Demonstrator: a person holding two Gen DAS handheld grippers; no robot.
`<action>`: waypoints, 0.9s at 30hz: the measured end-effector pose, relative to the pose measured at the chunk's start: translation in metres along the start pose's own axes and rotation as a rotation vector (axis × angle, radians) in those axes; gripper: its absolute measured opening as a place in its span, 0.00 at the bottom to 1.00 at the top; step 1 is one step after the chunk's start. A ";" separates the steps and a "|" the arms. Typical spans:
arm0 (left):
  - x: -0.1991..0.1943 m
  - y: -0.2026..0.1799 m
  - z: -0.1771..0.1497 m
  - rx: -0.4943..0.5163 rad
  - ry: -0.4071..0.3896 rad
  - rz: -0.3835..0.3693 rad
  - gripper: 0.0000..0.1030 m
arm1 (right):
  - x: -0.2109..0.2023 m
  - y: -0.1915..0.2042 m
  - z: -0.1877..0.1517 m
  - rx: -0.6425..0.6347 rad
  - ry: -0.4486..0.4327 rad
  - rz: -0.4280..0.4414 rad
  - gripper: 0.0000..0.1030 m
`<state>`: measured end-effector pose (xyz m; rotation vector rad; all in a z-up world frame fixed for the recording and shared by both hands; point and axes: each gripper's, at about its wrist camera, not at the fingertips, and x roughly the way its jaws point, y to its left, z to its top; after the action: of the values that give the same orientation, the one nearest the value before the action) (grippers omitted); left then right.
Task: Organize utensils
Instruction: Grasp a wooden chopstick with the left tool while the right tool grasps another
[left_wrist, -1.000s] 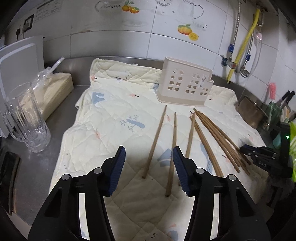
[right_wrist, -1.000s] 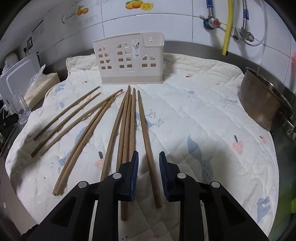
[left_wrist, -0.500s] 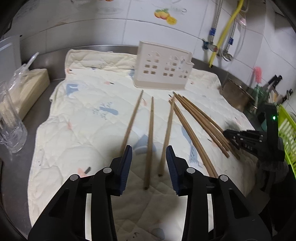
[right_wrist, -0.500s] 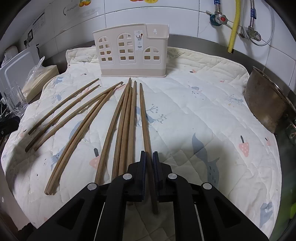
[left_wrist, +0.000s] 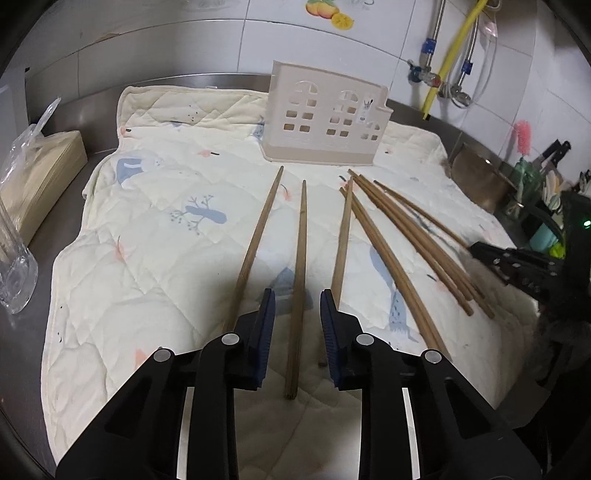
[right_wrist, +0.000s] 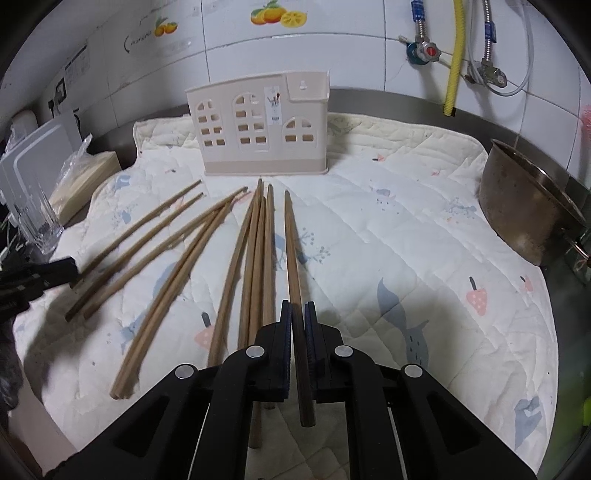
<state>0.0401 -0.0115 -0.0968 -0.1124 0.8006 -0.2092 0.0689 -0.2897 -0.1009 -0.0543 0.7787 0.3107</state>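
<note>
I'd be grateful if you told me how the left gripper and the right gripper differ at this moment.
The right gripper is shut on a chopstick; the left gripper has been closing, its pads not yet touching the chopstick between them. The right one's chopstick lies nearest the metal pot, the left one's nearer the glass. Both point toward the beige holder.

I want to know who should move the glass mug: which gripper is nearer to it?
Left. The left gripper works at the chopsticks on the mat's side nearest the glass mug; the right gripper, shut on a chopstick, sits farther across the mat.
</note>
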 end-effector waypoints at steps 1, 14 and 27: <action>0.002 0.001 0.000 -0.005 0.006 -0.001 0.24 | -0.002 0.000 0.001 0.001 -0.006 0.001 0.07; 0.031 -0.005 -0.005 0.017 0.079 0.033 0.17 | -0.031 0.001 0.019 0.029 -0.092 0.012 0.06; -0.001 -0.007 0.017 0.016 0.017 0.013 0.06 | -0.056 0.004 0.053 0.020 -0.165 0.017 0.06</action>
<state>0.0506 -0.0174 -0.0830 -0.0900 0.8158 -0.2046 0.0665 -0.2914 -0.0242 -0.0031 0.6189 0.3197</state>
